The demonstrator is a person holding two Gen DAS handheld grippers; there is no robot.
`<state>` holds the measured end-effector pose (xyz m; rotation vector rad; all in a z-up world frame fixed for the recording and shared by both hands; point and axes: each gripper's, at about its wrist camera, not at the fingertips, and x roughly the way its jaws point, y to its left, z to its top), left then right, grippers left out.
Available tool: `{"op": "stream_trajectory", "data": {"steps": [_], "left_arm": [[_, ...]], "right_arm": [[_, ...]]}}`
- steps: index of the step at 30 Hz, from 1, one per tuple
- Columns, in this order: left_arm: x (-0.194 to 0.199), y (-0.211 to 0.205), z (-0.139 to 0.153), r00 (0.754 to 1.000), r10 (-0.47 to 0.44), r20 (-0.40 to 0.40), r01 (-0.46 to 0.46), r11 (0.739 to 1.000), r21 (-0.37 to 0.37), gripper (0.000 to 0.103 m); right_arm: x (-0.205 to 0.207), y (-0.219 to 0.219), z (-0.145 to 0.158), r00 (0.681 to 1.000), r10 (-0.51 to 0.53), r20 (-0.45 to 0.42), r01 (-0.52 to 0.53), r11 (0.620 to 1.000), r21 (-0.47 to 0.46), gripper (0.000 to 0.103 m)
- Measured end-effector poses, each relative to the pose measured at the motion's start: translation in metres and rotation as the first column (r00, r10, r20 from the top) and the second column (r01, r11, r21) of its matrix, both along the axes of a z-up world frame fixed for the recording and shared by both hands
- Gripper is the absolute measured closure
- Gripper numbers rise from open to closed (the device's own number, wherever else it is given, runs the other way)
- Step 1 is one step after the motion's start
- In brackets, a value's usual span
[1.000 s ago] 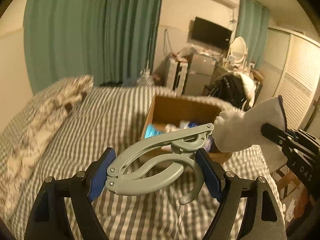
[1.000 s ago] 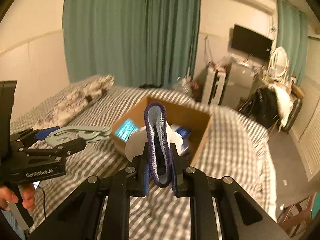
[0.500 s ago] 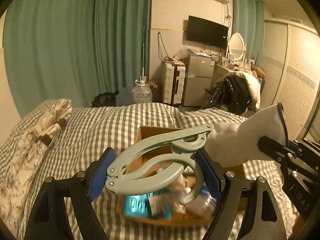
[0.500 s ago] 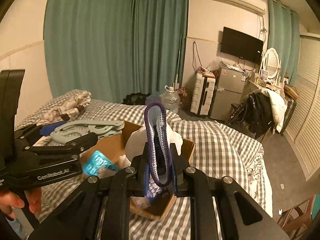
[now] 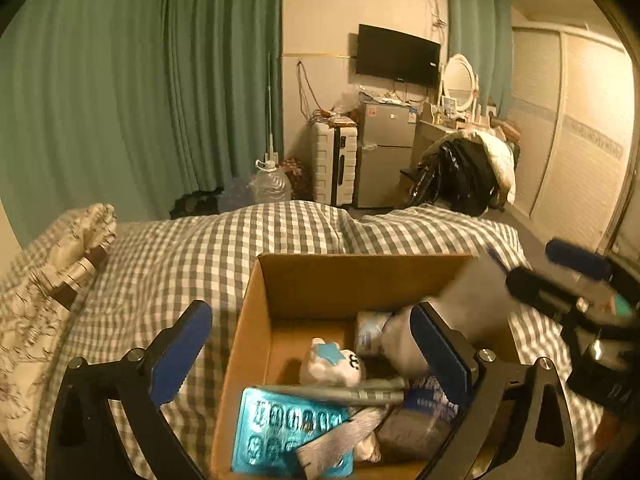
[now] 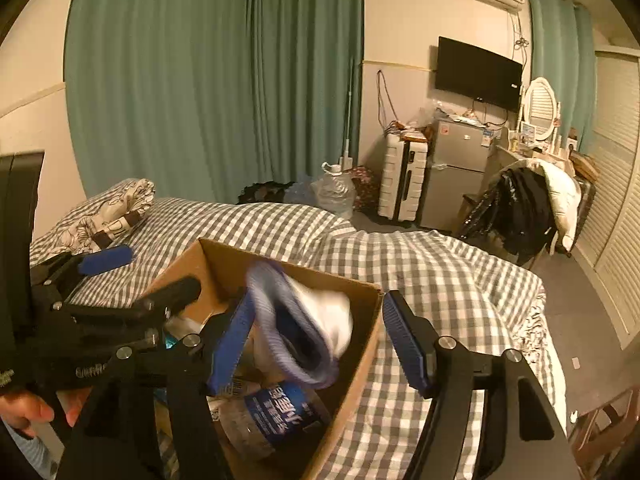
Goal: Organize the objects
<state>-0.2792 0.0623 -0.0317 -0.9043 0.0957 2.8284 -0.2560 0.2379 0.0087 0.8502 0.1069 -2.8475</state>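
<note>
An open cardboard box (image 5: 320, 280) stands on the checked bed. My left gripper (image 5: 310, 320) hangs over it with its jaws opening wide and nothing between them. The grey folding hanger (image 5: 340, 394) lies blurred across the box's contents. My right gripper (image 6: 316, 304) is above the box's right side, jaws opening. The white sock with the purple cuff (image 6: 304, 332) is a blur between the pads, loose and dropping into the box (image 6: 360, 360). The sock (image 5: 472, 300) shows at the box's right wall in the left wrist view too.
In the box lie a teal blister pack (image 5: 288, 428), a white pouch with a blue star (image 5: 332, 364) and a blue-labelled bottle (image 6: 276, 408). A patterned pillow (image 5: 60, 264) sits at the bed's left. A hand (image 6: 28, 412) holds the left gripper (image 6: 140, 276).
Both grippers came forward and down over the box and opened. The hanger left the left jaws and fell into the box. The sock slipped free of the right jaws.
</note>
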Motion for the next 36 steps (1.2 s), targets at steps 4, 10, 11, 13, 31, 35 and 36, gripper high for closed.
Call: {"op": "stream_trajectory", "data": {"steps": [4,10,11,13,31,35,36], "left_arm": [[0.019,-0.002,0.016,1.000,-0.008,-0.007,0.007,1.000,-0.025,0.001],[0.058,-0.016,0.059,0.998,0.007,-0.059,-0.007,1.000,0.003,0.000],[0.063,-0.017,0.066,0.998,0.010,-0.069,-0.009,1.000,0.008,0.000],[0.076,-0.021,0.081,0.995,0.015,-0.094,-0.013,1.000,0.020,0.000],[0.178,-0.049,0.135,0.966,0.078,-0.245,-0.062,0.996,0.071,0.000],[0.185,-0.046,0.122,0.965,0.064,-0.253,-0.042,0.995,0.089,0.000],[0.187,-0.045,0.116,0.965,0.063,-0.256,-0.040,0.995,0.092,0.000]], "right_arm": [[0.015,0.003,0.017,0.999,-0.033,-0.006,0.033,0.999,0.010,0.033],[0.053,0.007,0.057,0.998,-0.064,-0.030,0.064,0.998,0.025,0.025],[0.061,0.007,0.064,0.997,-0.072,-0.041,0.074,0.997,0.033,0.024],[0.076,0.007,0.078,0.995,-0.082,-0.057,0.085,0.996,0.039,0.021],[0.187,0.000,0.151,0.970,-0.172,-0.169,0.175,0.985,0.002,0.000],[0.188,-0.002,0.134,0.967,-0.170,-0.190,0.172,0.985,-0.003,0.000],[0.186,-0.001,0.129,0.965,-0.171,-0.197,0.175,0.985,0.002,0.000]]}}
